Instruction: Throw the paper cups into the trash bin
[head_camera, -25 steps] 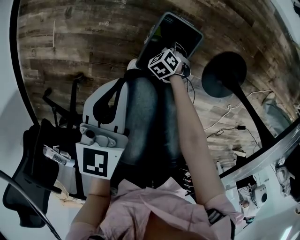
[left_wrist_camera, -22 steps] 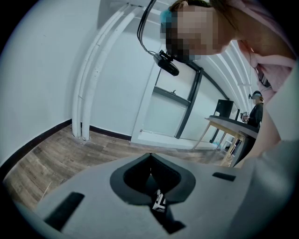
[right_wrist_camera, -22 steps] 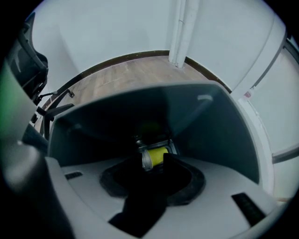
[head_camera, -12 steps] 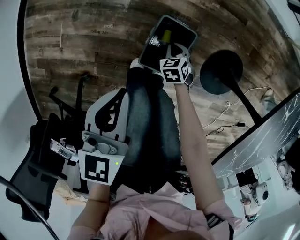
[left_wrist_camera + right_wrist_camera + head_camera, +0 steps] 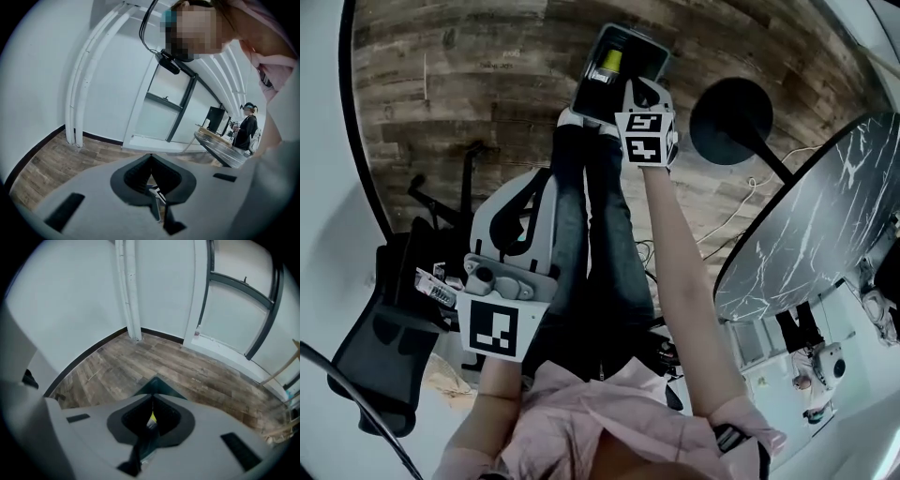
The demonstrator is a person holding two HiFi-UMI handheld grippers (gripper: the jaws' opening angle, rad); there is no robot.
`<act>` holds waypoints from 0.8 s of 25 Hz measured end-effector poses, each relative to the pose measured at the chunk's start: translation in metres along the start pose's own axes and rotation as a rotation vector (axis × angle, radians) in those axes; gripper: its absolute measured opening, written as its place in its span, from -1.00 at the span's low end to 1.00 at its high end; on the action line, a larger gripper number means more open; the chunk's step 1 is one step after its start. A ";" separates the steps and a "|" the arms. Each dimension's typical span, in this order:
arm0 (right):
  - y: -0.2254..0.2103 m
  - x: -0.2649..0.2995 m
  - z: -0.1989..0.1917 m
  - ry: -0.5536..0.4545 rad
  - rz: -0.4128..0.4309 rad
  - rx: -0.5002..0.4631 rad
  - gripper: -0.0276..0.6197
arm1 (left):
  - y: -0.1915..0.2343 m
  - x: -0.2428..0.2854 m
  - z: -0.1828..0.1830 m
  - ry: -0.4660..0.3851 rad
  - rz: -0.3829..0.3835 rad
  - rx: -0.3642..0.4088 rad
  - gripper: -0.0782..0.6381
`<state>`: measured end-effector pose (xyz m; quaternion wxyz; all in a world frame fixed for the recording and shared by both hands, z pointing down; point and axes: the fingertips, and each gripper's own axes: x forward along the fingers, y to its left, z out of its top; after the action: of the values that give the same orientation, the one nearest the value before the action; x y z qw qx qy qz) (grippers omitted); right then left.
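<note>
Right gripper sits at upper centre of the head view, tips at the right rim of the trash bin. Its jaws are pressed together, pinching nothing, and its own view looks through the slit into the bin. Left gripper hangs lower left, well apart from the bin, jaws together and empty. No paper cup is held. A yellow item lies in the bin; can't tell if it's a cup. Judgement: right arm is nearer, bin just ahead of and below its jaws.

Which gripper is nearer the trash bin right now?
Right. The right gripper is beside the trash bin; the left gripper is back near the person's body, far from it.
</note>
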<state>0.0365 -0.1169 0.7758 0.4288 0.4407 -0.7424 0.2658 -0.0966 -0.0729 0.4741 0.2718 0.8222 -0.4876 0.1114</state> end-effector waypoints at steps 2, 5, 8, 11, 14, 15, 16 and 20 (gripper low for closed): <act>-0.002 -0.012 0.007 -0.013 -0.006 0.024 -0.82 | -0.004 -0.004 0.009 -0.005 -0.003 0.001 -0.74; -0.007 -0.027 0.018 -0.051 -0.018 0.070 -0.82 | -0.008 -0.008 0.021 -0.019 0.002 0.006 -0.74; -0.013 -0.039 0.026 -0.076 -0.030 0.097 -0.82 | -0.010 -0.011 0.032 -0.041 0.009 0.006 -0.74; -0.019 -0.049 0.036 -0.100 -0.038 0.107 -0.82 | -0.012 -0.012 0.040 -0.059 0.005 0.018 -0.74; -0.028 -0.062 0.039 -0.111 -0.057 0.119 -0.82 | -0.017 -0.013 0.048 -0.079 -0.002 0.045 -0.74; -0.031 -0.066 0.041 -0.116 -0.062 0.127 -0.82 | -0.019 -0.012 0.052 -0.086 -0.006 0.048 -0.74; -0.033 -0.070 0.044 -0.122 -0.067 0.135 -0.82 | -0.021 -0.012 0.056 -0.093 -0.010 0.050 -0.74; -0.037 -0.088 0.056 -0.147 -0.076 0.167 -0.82 | -0.026 -0.014 0.065 -0.084 -0.017 0.063 -0.74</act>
<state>0.0680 -0.1402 0.6718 0.3448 0.5209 -0.7300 0.2771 -0.0866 -0.0894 0.4052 0.2260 0.8384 -0.4878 0.0895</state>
